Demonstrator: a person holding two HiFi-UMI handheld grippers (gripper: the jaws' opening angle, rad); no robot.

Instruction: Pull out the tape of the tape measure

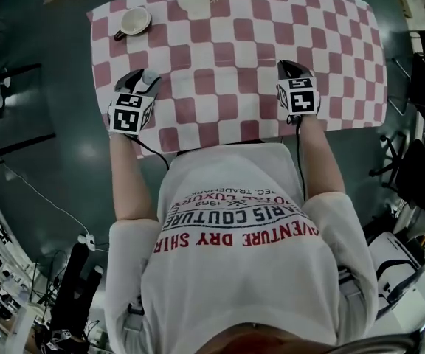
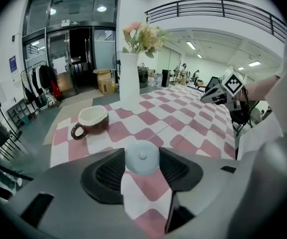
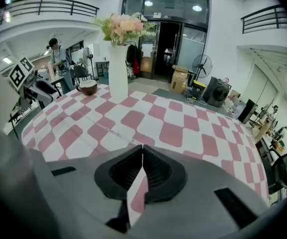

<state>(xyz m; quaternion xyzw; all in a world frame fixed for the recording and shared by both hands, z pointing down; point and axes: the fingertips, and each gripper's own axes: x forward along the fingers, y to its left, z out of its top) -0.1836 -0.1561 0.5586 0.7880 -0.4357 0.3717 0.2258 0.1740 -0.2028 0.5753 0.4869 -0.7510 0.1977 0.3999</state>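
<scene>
A round pale blue tape measure (image 2: pixel 142 157) sits between the jaws of my left gripper (image 2: pixel 142 154), which is shut on its case just above the checked tablecloth (image 1: pixel 235 50). In the head view the left gripper (image 1: pixel 143 81) is at the table's near left and my right gripper (image 1: pixel 290 69) at the near right. The right gripper (image 3: pixel 142 147) is shut. From its tips a very thin tape (image 3: pixel 113 132) runs low over the cloth towards the left gripper (image 3: pixel 31 88). The tape does not show in the head view or the left gripper view.
A brown and white mug (image 1: pixel 133 21) stands at the far left corner. A white vase (image 3: pixel 117 78) with flowers stands at the table's far edge. The table's near edge is right below both grippers. Chairs and floor clutter surround the table.
</scene>
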